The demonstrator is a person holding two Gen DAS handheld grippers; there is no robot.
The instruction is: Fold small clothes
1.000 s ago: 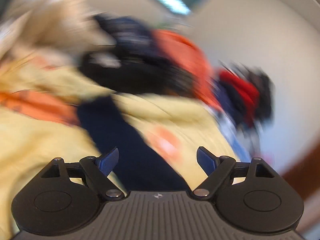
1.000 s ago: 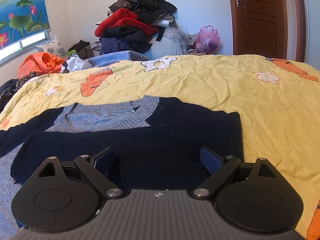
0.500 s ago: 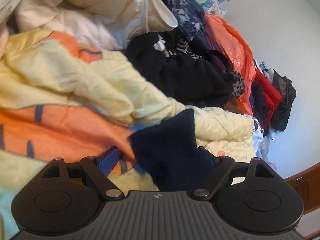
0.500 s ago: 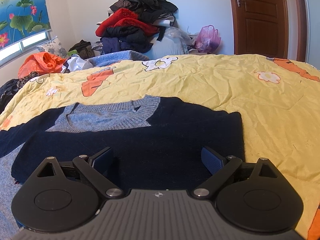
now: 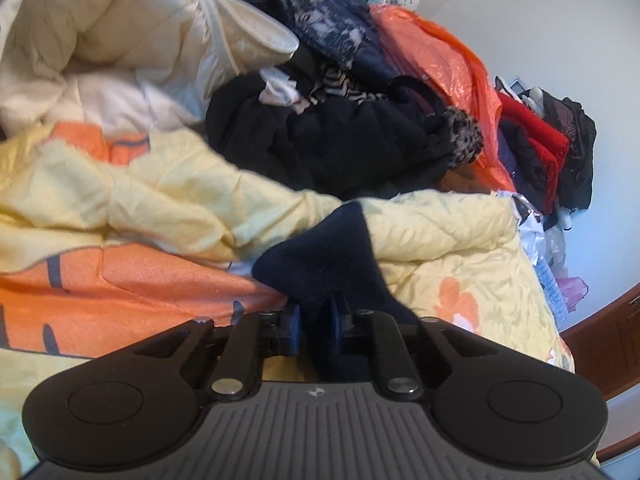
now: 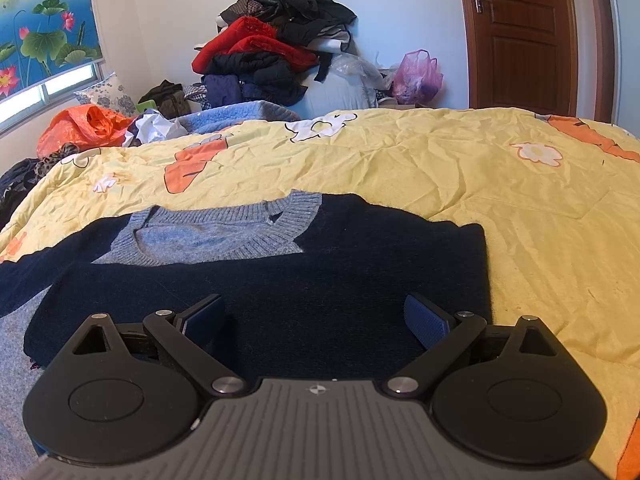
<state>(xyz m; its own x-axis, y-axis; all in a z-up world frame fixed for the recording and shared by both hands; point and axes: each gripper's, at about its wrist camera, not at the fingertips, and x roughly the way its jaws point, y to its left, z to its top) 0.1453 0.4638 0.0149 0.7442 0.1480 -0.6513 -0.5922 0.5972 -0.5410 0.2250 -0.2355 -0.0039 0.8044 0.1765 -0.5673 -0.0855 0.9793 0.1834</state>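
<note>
Seen from the left wrist, the left gripper [image 5: 314, 322] has just been closing, and its blue pads now pinch a fold of navy knit, the sleeve end [image 5: 320, 256] of a sweater, which rises in a peak above the fingers. The sleeve lies on a rumpled yellow-and-orange quilt [image 5: 168, 208], with a cream duvet [image 5: 100, 40] bunched at upper left, a heap of black garments [image 5: 328, 140] behind it and an orange plastic bag [image 5: 448, 64] beside that heap. Seen from the right wrist, the right gripper [image 6: 314, 320] hovers with jaws spread wide and nothing between them, low over the body of the navy sweater [image 6: 340, 272], which lies flat on the quilt, grey-blue collar [image 6: 224, 232] facing away. Beyond the bed stand a pile of clothes [image 6: 276, 52], a pink bag [image 6: 416, 76] and a brown door [image 6: 524, 36].
</note>
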